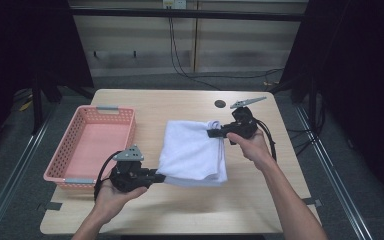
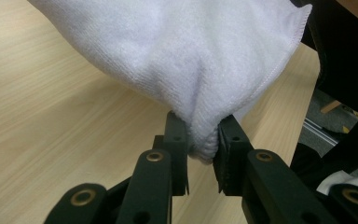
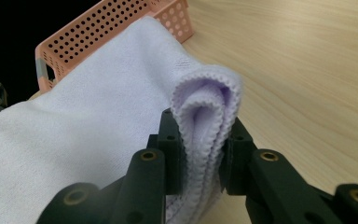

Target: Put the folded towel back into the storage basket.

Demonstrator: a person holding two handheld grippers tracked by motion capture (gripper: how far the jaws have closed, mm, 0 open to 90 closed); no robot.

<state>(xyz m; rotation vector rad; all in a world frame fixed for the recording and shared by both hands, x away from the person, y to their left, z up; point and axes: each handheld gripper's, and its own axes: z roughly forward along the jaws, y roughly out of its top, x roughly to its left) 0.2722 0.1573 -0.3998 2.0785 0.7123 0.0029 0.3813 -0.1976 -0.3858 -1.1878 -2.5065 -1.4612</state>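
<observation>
White folded towel [image 1: 192, 152], long axis near-to-far along the table; left gripper [image 1: 156, 176] clamped on its near corner; right gripper [image 1: 214, 133] on its far corner.

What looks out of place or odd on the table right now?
Nothing stands out. The folded white towel is pinched at opposite corners by the left hand-held gripper and right hand-held gripper; the pink basket sits square and undamaged.
</observation>
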